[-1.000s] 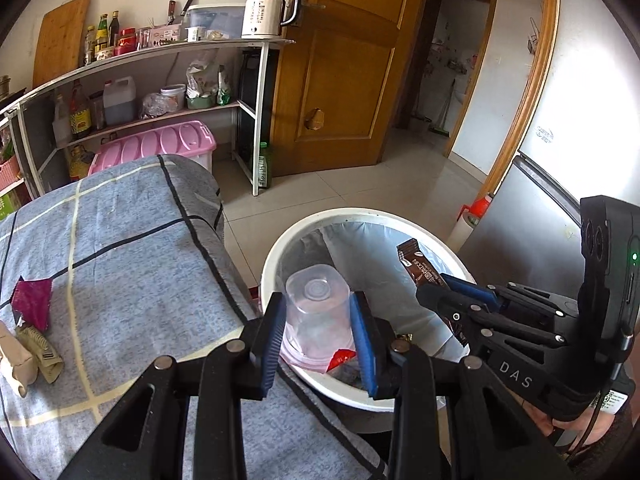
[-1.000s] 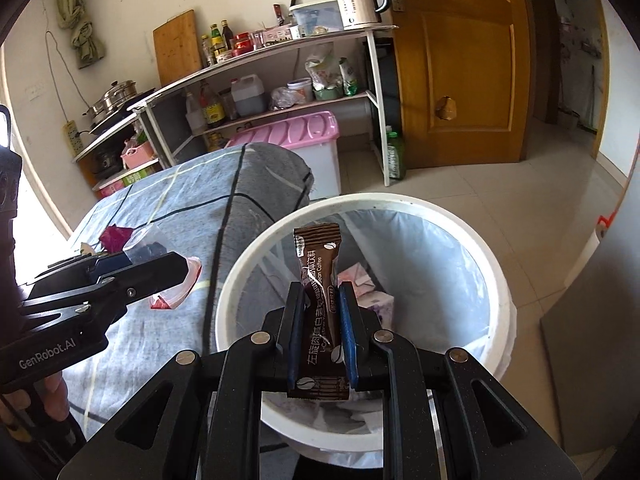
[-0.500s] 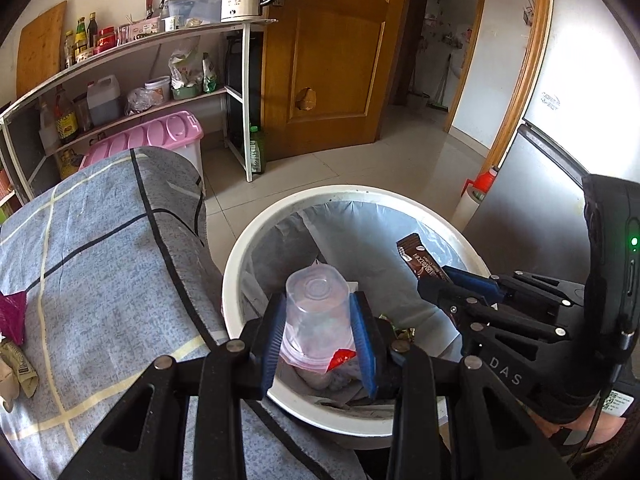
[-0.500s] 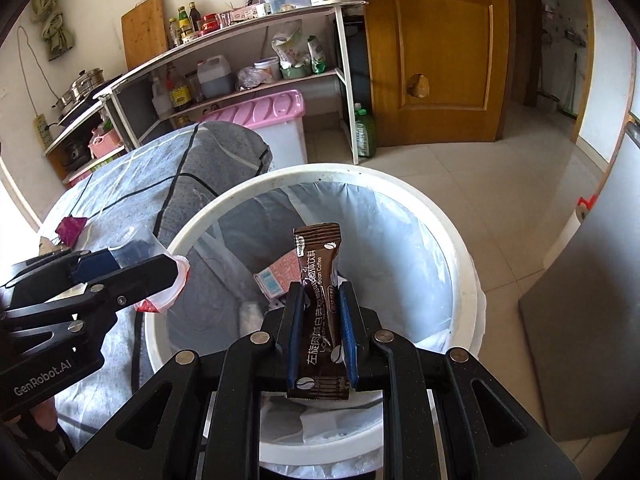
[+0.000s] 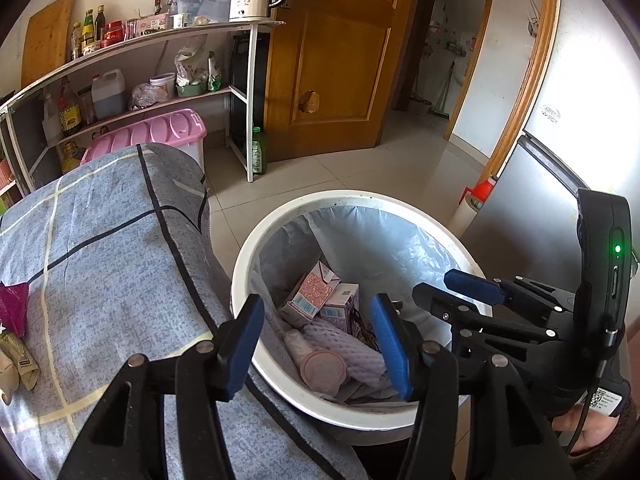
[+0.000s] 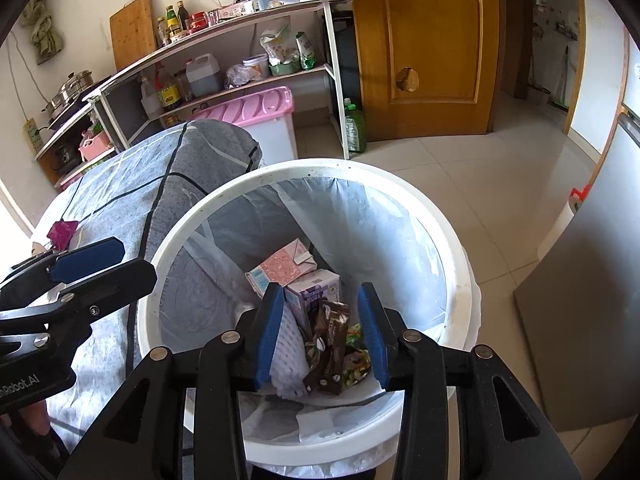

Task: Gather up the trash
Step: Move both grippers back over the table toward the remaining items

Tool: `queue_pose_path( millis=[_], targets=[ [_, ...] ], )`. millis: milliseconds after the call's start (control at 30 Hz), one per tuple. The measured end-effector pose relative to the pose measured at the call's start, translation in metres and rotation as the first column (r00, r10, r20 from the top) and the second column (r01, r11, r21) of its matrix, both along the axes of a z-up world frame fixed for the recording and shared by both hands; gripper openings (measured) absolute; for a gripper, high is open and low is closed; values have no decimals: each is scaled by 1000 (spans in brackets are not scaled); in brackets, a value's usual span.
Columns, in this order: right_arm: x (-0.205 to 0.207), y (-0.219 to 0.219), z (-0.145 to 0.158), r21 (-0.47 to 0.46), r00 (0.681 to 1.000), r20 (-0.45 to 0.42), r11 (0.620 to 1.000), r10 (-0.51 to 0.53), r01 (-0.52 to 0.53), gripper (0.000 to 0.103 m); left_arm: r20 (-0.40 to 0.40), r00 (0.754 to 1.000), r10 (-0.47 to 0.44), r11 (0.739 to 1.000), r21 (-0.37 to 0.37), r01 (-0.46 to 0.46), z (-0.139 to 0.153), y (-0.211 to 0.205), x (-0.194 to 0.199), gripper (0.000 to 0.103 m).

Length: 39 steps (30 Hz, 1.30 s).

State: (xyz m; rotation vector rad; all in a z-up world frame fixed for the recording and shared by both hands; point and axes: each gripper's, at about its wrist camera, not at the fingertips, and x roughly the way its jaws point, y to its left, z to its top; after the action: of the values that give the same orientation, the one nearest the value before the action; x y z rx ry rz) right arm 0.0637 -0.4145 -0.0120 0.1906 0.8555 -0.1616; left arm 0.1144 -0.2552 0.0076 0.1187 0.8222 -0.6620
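Observation:
My left gripper (image 5: 318, 344) hangs over the near rim of the white lined bin (image 5: 360, 196). Its jaws are opening with nothing between them. The clear plastic cup (image 5: 320, 364) lies on its side in the bin, among cartons (image 5: 312, 292). My right gripper (image 6: 320, 332) is over the same bin (image 6: 320, 168), jaws opening and holding nothing. The brown coffee wrapper (image 6: 328, 344) lies below them on the trash. Each gripper shows in the other's view: right (image 5: 472, 284), left (image 6: 88, 264). A magenta wrapper (image 5: 14, 304) and a tan wrapper (image 5: 20, 364) lie on the cloth-covered table (image 5: 100, 260).
Behind the table are a white shelf rack (image 5: 160, 40) with bottles and a kettle, and a pink-lidded storage box (image 5: 160, 132). A wooden door (image 5: 340, 60) stands beyond the tiled floor. A grey fridge (image 5: 520, 208) is close on the bin's right.
Both grippers opened. The plastic cup left the left jaws and the brown wrapper left the right jaws; both now lie in the bin.

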Motion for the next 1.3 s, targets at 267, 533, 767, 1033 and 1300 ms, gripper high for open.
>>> queue_pose_path(
  millis=[267,533,767,1033,1300],
  targets=[
    [0,22,11,17,999,34,1000,21,-21,40,20,998,52,999,-13,-52,9,31,-1,59],
    [9,58,17,34,994,65,996,82,-85,40,28,990,136,990,-27,-136,12,75,-1,59],
    [21,95,21,38,983,83,986,161,-165,40,37,972,233,972,-37,-231,13,120,-1,59],
    [41,141,17,48,964,77,965,255,-259,41,38,931,362,932,-34,-361,8,182,2,60],
    [61,190,10,34,930,64,930,363,-365,41,6,864,504,864,-32,-503,-5,250,5,64]
  ],
)
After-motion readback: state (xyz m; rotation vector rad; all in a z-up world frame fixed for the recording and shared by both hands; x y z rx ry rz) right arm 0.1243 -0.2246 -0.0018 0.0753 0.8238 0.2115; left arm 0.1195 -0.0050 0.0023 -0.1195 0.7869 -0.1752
